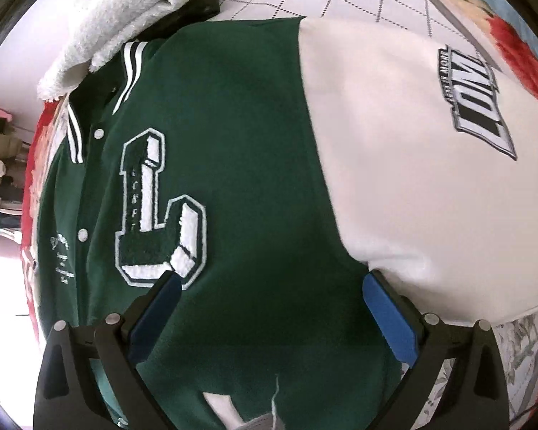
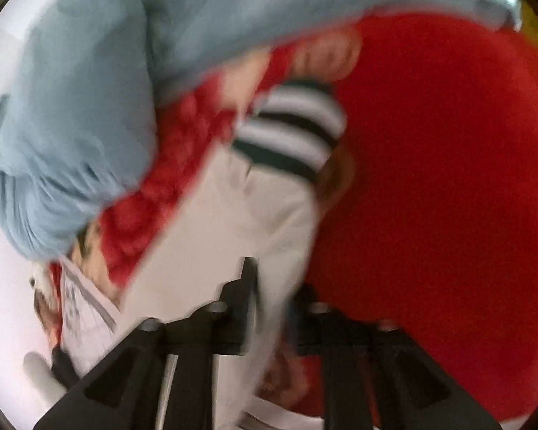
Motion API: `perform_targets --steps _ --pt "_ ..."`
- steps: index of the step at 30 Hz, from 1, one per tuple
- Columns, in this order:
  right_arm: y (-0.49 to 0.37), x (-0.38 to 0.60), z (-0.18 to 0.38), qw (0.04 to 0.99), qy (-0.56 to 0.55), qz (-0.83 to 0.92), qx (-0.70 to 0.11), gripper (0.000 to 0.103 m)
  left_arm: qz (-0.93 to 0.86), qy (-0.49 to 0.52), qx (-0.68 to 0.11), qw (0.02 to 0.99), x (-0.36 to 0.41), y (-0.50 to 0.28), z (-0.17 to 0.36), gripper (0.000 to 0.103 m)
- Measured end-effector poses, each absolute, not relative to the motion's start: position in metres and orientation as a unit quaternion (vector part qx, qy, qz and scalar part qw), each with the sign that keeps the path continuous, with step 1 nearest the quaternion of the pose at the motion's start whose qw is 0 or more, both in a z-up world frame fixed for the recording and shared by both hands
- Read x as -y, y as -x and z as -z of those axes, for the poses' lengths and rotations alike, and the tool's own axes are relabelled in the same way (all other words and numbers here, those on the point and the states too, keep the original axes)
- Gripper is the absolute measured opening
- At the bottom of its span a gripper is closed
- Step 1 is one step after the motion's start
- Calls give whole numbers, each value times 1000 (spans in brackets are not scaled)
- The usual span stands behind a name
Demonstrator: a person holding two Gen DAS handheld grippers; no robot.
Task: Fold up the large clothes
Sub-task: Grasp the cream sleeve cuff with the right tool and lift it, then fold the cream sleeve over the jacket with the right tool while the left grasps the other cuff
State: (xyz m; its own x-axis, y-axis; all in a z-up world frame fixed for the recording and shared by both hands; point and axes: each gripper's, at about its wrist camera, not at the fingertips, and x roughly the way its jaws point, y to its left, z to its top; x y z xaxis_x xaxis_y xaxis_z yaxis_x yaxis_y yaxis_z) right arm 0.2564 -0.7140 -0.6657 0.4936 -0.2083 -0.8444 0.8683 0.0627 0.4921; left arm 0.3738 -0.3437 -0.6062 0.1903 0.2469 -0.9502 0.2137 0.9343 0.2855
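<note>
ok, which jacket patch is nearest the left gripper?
The big L patch on the green chest, just off the left gripper; the sleeve's black logo patch sits farther away.

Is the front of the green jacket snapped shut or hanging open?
Shut, where visible: the green jacket lies flat, its front edges meeting along a line of white snaps below the striped collar. The lower front is out of view.
</note>
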Motion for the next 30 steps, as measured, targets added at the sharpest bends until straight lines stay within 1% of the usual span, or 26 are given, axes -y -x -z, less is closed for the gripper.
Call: perform_targets --steps 1,2,3,4,5,6,7,8,10,12,16,19,22,25,30 --pt "-256 721 678 652 -585 383 -292 46 -13 -180 -636 750 344 -373 605 103" --pt "-251 724 681 651 -605 375 -262 50 -15 -179 -637 749 345 -373 604 103" --pt "-247 727 682 652 -619 361 -247 59 -18 -173 -640 748 343 -373 602 103" --pt "-250 731 683 649 -634 346 -240 62 -21 -167 -643 747 341 -373 600 103" --pt "-254 733 683 649 -636 344 -237 62 -25 -161 -644 747 339 -373 597 103" --pt "-254 735 682 652 -636 342 -233 56 -30 -149 -643 750 336 -375 593 103" --pt "-259 734 680 659 -629 344 -229 22 -32 -139 -640 755 334 -377 590 103" --pt "-254 733 677 662 -622 345 -235 8 -33 -132 -636 759 334 -381 590 103" --pt "-243 733 668 669 -616 346 -231 6 -36 -140 -650 747 338 -391 608 103" --pt "-247 729 645 687 -590 357 -229 5 -37 -142 -665 732 341 -397 632 103" --pt "-281 714 591 733 -542 343 -225 4 -26 -143 -662 735 342 -400 628 103" --pt "-300 693 545 766 -520 310 -217 4 -21 -109 -668 736 324 -400 613 103" --pt "-324 654 499 801 -491 263 -218 4 -45 -63 -662 746 286 -403 587 103" --pt "-358 595 458 832 -457 207 -236 4 -73 -34 -643 762 242 -408 561 103" --pt "-420 472 430 864 -388 128 -295 4 -149 -6 -612 776 136 -416 531 103"
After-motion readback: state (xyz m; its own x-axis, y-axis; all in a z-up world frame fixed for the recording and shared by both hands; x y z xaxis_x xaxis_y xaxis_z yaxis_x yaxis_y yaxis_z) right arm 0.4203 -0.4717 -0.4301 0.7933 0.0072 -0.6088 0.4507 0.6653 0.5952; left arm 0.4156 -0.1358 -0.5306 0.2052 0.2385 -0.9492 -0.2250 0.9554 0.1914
